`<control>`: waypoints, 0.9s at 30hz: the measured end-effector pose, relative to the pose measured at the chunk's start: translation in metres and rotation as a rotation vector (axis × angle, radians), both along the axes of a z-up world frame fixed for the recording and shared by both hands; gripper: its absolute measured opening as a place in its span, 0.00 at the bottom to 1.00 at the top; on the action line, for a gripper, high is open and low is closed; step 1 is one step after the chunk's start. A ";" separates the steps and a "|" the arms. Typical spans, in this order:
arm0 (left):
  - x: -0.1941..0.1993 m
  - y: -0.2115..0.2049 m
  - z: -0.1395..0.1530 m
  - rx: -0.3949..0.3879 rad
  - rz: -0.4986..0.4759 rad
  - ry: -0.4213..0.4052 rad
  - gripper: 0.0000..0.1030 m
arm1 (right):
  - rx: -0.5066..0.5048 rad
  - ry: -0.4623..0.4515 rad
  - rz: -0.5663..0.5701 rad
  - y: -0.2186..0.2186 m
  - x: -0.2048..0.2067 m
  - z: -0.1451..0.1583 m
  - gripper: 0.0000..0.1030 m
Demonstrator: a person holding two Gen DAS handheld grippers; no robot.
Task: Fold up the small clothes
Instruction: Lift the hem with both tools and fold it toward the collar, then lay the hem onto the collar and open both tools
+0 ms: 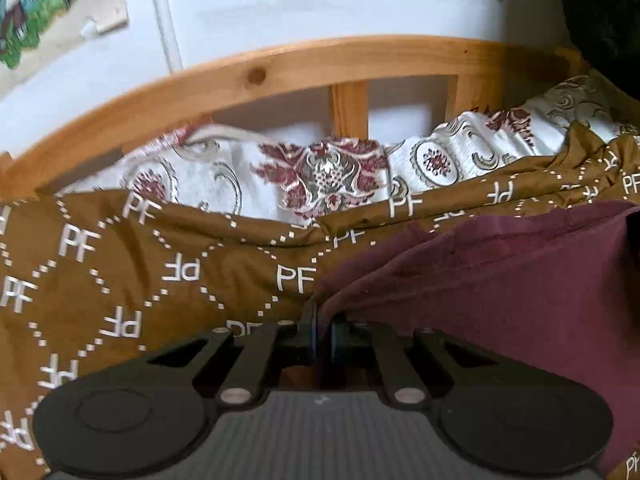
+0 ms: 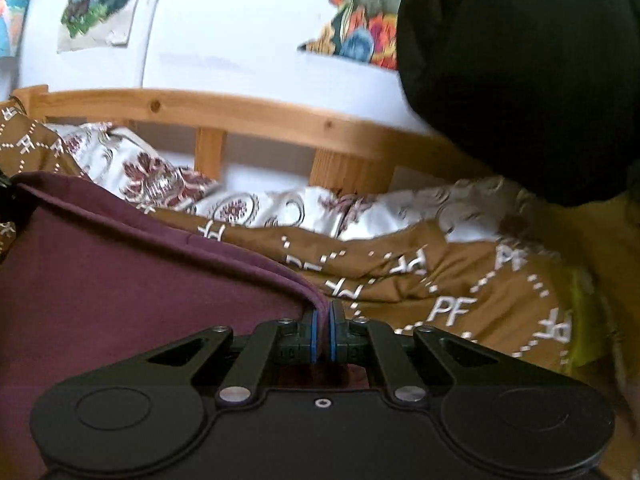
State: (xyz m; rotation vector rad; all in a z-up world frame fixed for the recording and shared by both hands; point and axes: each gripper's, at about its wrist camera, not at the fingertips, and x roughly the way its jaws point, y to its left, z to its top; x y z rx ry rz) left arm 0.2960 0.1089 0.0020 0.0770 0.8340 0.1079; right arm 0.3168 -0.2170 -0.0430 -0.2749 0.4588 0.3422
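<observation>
Over the brown bedspread [image 1: 120, 264], both tongs, left [image 1: 323, 320] and right [image 2: 325, 312], clenched on the maroon garment's [image 2: 120, 272] edge.

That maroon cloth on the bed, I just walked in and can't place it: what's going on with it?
A person is folding a small maroon garment over a bed with a brown PF-print cover, using two handheld grippers. The left gripper and the right gripper are each shut on an edge of it, so the cloth hangs stretched between them. A wooden bed rail and a patterned white blanket lie beyond.
</observation>
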 end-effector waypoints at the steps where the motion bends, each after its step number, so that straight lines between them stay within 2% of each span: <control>1: 0.005 0.002 -0.005 -0.012 -0.002 0.011 0.07 | -0.010 -0.001 -0.001 0.005 0.003 -0.004 0.05; 5: 0.016 0.011 -0.016 -0.073 0.009 0.039 0.09 | -0.015 0.003 -0.025 0.008 0.015 -0.015 0.07; 9: 0.022 0.018 -0.022 -0.112 0.023 0.049 0.21 | -0.008 0.035 -0.050 0.007 0.022 -0.026 0.13; 10: 0.021 0.019 -0.023 -0.117 0.030 0.046 0.26 | -0.011 0.040 -0.052 0.006 0.021 -0.027 0.18; 12: 0.019 0.022 -0.021 -0.114 0.045 0.038 0.52 | 0.000 0.047 -0.059 0.003 0.020 -0.029 0.26; 13: 0.016 0.024 -0.020 -0.116 0.047 0.033 0.55 | 0.014 0.054 -0.063 0.000 0.019 -0.028 0.37; 14: 0.014 0.026 -0.020 -0.127 0.048 0.029 0.55 | 0.036 0.060 -0.066 -0.004 0.017 -0.027 0.51; 15: 0.011 0.029 -0.019 -0.142 0.049 0.029 0.58 | 0.063 0.061 -0.069 -0.008 0.014 -0.026 0.60; 16: 0.009 0.031 -0.019 -0.154 0.053 0.030 0.61 | 0.090 0.057 -0.070 -0.013 0.009 -0.024 0.74; 17: 0.006 0.033 -0.018 -0.161 0.063 0.030 0.69 | 0.116 0.049 -0.066 -0.018 0.002 -0.023 0.82; 18: 0.001 0.034 -0.018 -0.164 0.074 0.026 0.76 | 0.124 0.045 -0.062 -0.021 -0.004 -0.022 0.84; 23: -0.033 0.034 -0.012 -0.149 0.101 -0.045 1.00 | 0.080 0.018 -0.057 -0.031 -0.043 -0.029 0.97; 27: -0.064 0.033 -0.015 -0.176 0.137 -0.078 0.99 | 0.077 -0.029 -0.068 -0.037 -0.072 -0.038 0.99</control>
